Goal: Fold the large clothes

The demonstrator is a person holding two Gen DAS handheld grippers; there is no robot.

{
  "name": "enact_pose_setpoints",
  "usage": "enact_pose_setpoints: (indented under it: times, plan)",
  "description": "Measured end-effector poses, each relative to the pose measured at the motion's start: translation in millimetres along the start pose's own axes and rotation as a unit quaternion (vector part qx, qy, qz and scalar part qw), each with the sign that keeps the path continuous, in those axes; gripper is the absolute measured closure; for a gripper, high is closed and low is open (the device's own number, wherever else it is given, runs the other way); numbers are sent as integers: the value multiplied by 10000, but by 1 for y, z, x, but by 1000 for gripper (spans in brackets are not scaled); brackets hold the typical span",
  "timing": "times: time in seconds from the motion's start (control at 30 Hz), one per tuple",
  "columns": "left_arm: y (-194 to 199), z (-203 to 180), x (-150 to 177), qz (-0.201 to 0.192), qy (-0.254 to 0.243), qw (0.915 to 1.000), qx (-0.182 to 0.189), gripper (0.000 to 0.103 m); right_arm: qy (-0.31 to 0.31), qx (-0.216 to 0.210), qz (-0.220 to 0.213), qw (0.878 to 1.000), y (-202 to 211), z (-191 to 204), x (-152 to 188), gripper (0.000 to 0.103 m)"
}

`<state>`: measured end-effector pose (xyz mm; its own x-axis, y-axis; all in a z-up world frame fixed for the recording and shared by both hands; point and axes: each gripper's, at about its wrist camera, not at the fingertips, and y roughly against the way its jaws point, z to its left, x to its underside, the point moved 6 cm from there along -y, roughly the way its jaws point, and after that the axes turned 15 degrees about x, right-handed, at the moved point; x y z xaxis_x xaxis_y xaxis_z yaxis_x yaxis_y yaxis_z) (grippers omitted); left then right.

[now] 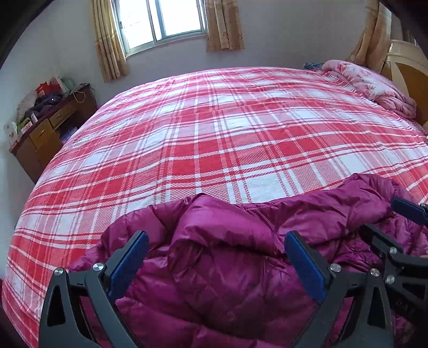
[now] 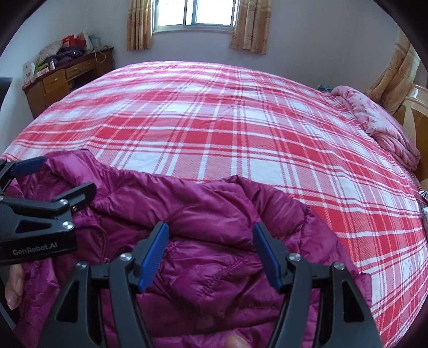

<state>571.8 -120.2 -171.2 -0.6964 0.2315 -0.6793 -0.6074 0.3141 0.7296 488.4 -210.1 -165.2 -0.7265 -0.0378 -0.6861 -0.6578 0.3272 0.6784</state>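
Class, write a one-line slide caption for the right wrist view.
Open right gripper above a magenta puffer jacket on a red plaid bedspread.

"GenRobot.AI" on left hand-held gripper (image 2: 57, 178) body.

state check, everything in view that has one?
left gripper: open, over the jacket, nothing gripped
right gripper: open, nothing gripped
purple jacket: crumpled, partly folded, on the bed
plaid sheet: spread flat
pink quilt: bundled by the headboard
window curtains: drawn open
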Motion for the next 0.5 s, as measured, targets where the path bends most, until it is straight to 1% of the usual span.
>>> enact_pose_setpoints:
  times: [0.07, 0.1, 0.2, 0.3, 0.33, 0.43, 0.5]
  plan:
    - [23, -3, 4, -109, -138, 9998, -64, 1, -251, -54, -143, 9996, 16, -12, -2, 32]
    - [37, -4, 9, -191, -194, 9996, -82, 1, -335, -91, -157, 9993, 23, -18, -1, 30]
    - [78, -6, 33, -373, -335, 9987, -19, 1, -498, -303, -88, 9983, 46, -31, 15, 26]
    - [105, -7, 65, -345, -431, 9985, -8, 1, -495, -327, 129, 9982, 60, -40, 49, 25]
    - [113, -7, 79, -335, -487, 9982, -33, 1, -519, -318, 250, 9978, 65, -45, 65, 25]
    - [128, -3, 112, -297, -592, 9976, -224, 1, -648, -363, 438, 9963, 78, -56, 102, 26]
    - [137, 0, 134, -249, -560, 9977, -288, 1, -753, -354, 492, 9953, 90, -64, 123, 25]
